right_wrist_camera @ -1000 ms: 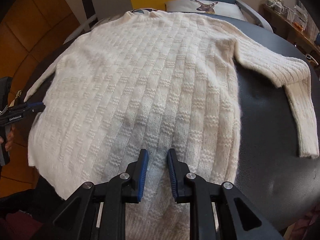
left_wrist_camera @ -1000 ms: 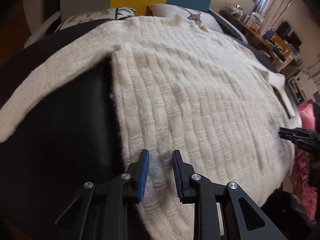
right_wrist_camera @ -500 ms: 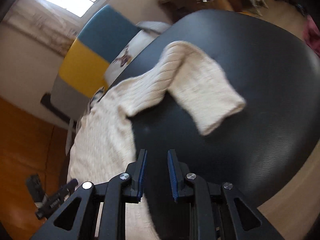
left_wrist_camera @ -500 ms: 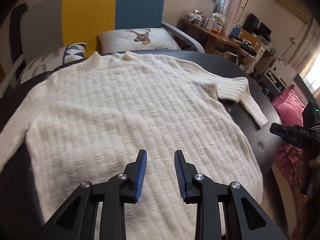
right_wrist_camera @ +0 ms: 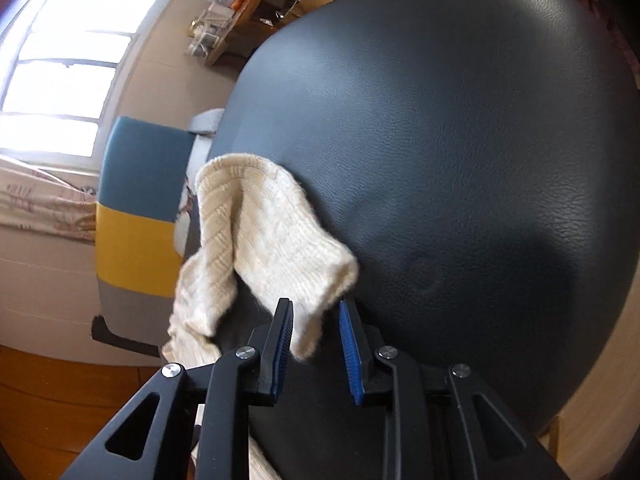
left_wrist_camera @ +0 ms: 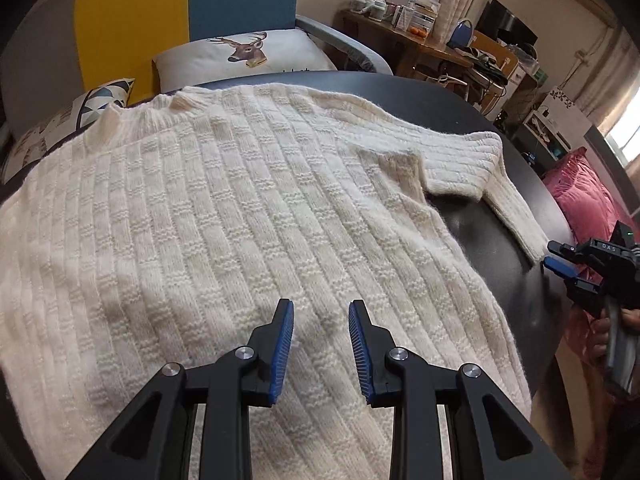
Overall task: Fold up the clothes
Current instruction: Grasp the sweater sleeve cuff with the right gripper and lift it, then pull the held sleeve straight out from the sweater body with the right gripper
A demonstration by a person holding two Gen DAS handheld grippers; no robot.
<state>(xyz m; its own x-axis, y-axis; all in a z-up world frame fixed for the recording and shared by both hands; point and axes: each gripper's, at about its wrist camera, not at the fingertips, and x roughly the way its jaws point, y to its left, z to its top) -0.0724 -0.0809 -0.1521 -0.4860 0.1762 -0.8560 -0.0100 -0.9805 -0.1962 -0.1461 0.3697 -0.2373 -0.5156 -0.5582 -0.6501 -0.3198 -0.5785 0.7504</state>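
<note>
A cream knitted sweater lies flat on a round black table, its collar at the far side. My left gripper is open and empty, hovering over the sweater's lower body. The sweater's right sleeve bends down to a cuff near the table's right edge. My right gripper is open, and the sleeve cuff reaches between its blue pads without being clamped. It also shows in the left wrist view, just past the cuff.
A yellow and blue sofa back with a deer cushion stands behind the table. A cluttered wooden desk is at the back right. A pink cloth lies beyond the table's right edge. Bare black tabletop lies to the right of the sleeve.
My right gripper swung away from the sweater's hem to the right sleeve cuff and closed in on it. My left gripper rose and turned toward the sweater's body. Both stayed open.
</note>
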